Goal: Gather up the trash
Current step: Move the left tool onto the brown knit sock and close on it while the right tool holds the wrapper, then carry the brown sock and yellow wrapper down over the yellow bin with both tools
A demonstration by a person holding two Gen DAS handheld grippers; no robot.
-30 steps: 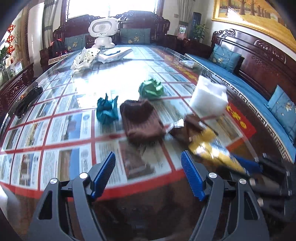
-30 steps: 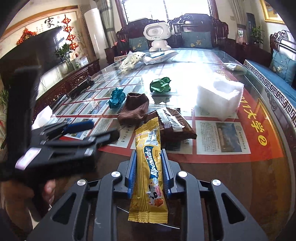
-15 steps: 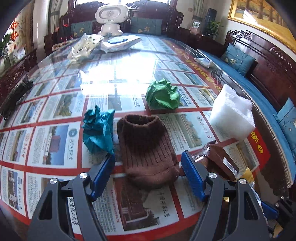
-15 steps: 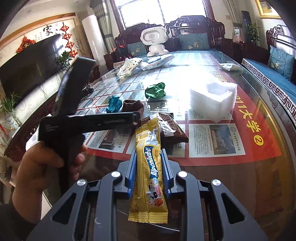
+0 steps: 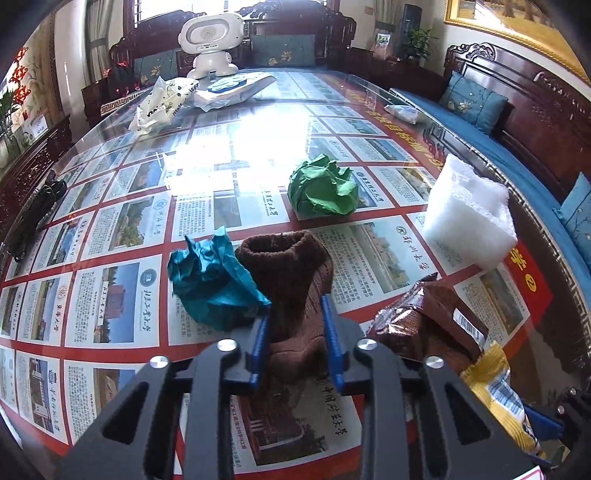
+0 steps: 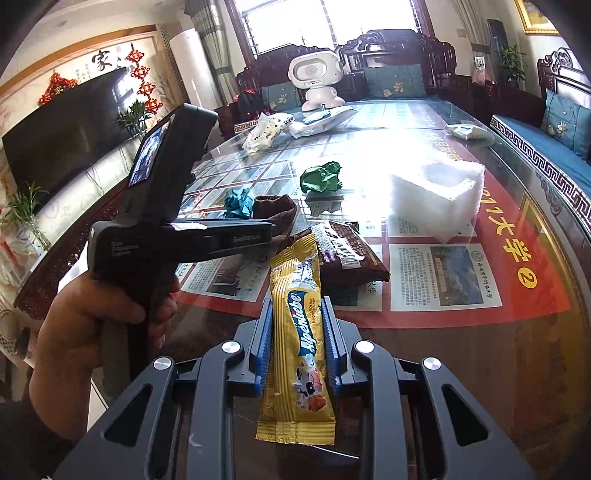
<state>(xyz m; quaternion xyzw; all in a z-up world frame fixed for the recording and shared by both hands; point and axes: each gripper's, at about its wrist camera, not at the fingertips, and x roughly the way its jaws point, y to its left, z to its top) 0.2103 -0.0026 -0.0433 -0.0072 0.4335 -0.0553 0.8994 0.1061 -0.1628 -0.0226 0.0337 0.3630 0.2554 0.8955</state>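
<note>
Left wrist view: left tool (image 5: 295,336) has just been closing; its jaws now pinch the brown knit sock (image 5: 291,291) near the worktop's (image 5: 122,229) near edge, w/ the teal paper wad (image 5: 212,280) touching it. Green wad (image 5: 323,190) sits mid-worktop, white foam (image 5: 469,214) by the right edge.

Right wrist view: right tool (image 6: 297,343) is clamped narrow on the yellow candy wrapper (image 6: 297,332), lifted clear, prob. so both hands carry trash at once. Brown wrapper (image 6: 349,251) lies just beyond.

Sunlit window (image 6: 332,22); carved dark-wood bench (image 5: 517,122), blue cushions; wall-mounted television (image 6: 62,140); gold-framed painting (image 5: 517,29).
</note>
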